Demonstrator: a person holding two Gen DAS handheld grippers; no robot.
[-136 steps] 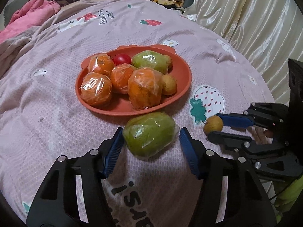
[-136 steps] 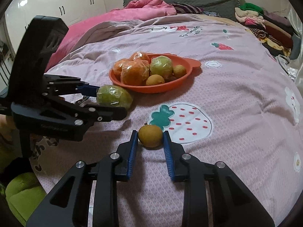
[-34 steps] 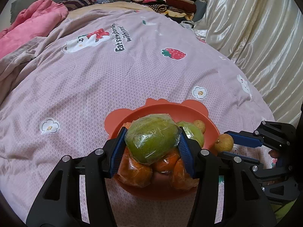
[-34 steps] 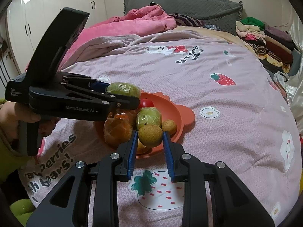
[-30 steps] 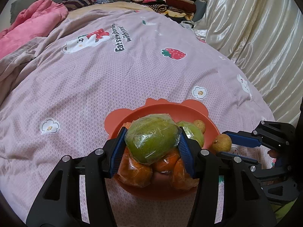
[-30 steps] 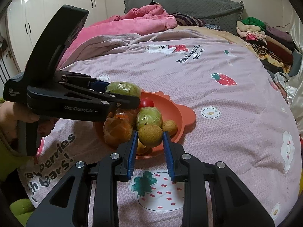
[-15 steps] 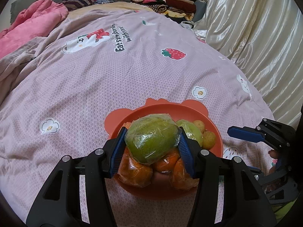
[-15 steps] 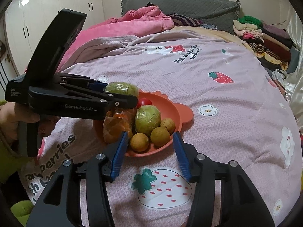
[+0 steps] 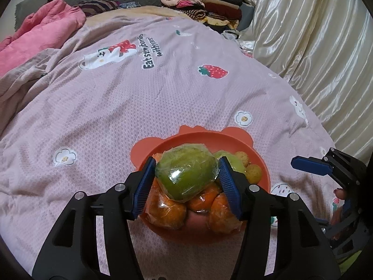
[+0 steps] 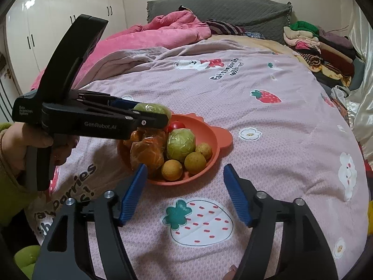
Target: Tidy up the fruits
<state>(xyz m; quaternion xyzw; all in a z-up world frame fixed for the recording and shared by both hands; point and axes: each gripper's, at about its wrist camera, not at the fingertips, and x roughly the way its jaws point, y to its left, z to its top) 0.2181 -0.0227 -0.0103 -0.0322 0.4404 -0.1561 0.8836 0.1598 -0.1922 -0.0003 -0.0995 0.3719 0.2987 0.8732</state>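
The left tool (image 9: 186, 182) clamps a plastic-wrapped green fruit (image 9: 186, 175) above the orange plate (image 10: 209, 140), while the right tool (image 10: 184, 193) gapes empty.

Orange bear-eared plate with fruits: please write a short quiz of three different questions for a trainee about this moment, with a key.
1. True or false: the left gripper holds the plastic-wrapped green fruit above the orange bear-eared plate.
2. Which is the right gripper? A) shut on a fruit B) open and empty C) out of view
3. Fill in: the number of small round yellow-brown fruits in the plate, seen from the right wrist, is ___.

Key: 1 true; 2 B; 3 three.
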